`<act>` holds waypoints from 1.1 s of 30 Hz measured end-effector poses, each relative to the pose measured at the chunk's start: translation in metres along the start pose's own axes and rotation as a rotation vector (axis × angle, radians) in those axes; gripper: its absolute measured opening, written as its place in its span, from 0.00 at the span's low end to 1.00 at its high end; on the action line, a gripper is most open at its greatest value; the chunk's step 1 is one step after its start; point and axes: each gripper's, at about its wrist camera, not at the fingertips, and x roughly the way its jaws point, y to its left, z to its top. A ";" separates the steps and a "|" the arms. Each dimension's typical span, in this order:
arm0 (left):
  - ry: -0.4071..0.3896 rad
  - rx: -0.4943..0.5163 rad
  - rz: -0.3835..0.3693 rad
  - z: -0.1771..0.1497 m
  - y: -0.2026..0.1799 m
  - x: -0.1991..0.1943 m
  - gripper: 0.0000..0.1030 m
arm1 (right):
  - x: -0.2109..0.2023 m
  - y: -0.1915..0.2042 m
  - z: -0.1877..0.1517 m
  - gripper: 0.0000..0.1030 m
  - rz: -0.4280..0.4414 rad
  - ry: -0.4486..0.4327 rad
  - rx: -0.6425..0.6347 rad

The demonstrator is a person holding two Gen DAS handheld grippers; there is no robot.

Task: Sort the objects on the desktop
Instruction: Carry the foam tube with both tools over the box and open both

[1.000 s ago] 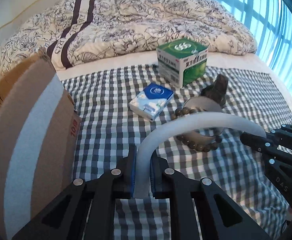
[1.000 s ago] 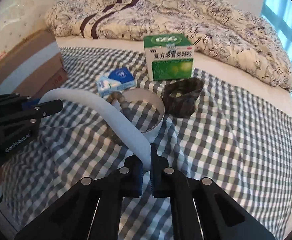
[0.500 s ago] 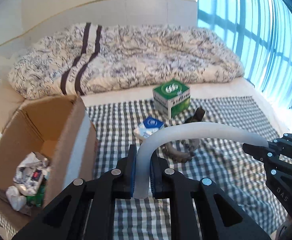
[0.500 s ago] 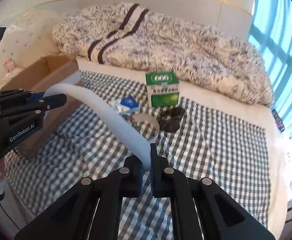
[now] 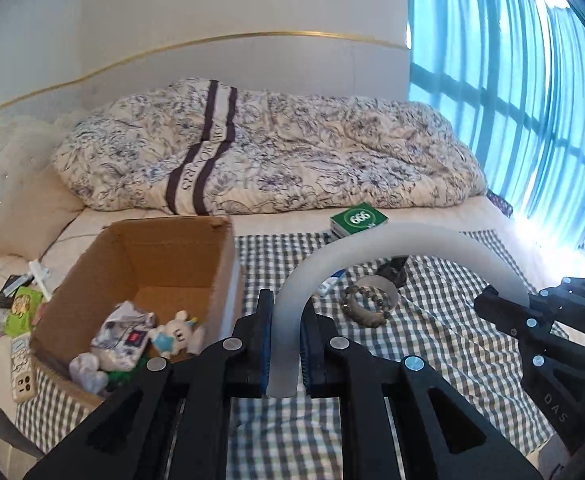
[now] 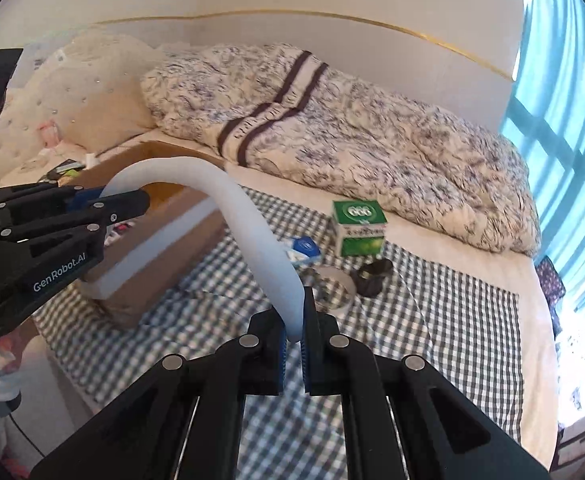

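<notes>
Left gripper (image 5: pixel 286 354) and right gripper (image 6: pixel 292 340) each clamping fingers on one end of white foam strip (image 5: pixel 404 240), holding it arched above checked cloth (image 5: pixel 432 344), beside cardboard box (image 5: pixel 160 248).
Box already holding soft toy (image 5: pixel 174 332) and packets.
Green medicine box (image 6: pixel 358 226), blue tissue pack (image 6: pixel 304 246), bead bracelet (image 5: pixel 366 310) remaining, lying on cloth.

Both grippers, the left gripper (image 5: pixel 286 344) and the right gripper (image 6: pixel 294 332), have risen well above the checked cloth (image 5: pixel 432 360) since a second ago, lifting the white strip (image 5: pixel 392 240) clear of the bead bracelet (image 5: pixel 366 308). The objects now appear smaller and farther below. The cardboard box (image 5: pixel 148 264), earlier seen from its side, now shows its open interior and contents.
</notes>
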 end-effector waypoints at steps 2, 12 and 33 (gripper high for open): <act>-0.008 -0.010 0.017 -0.001 0.014 -0.008 0.11 | -0.003 0.013 0.005 0.05 0.012 -0.010 -0.009; 0.001 -0.108 0.099 -0.009 0.098 -0.017 0.11 | 0.019 0.098 0.041 0.05 0.115 -0.006 -0.096; 0.092 -0.232 0.229 -0.030 0.196 0.058 0.83 | 0.137 0.162 0.095 0.33 0.338 0.087 -0.005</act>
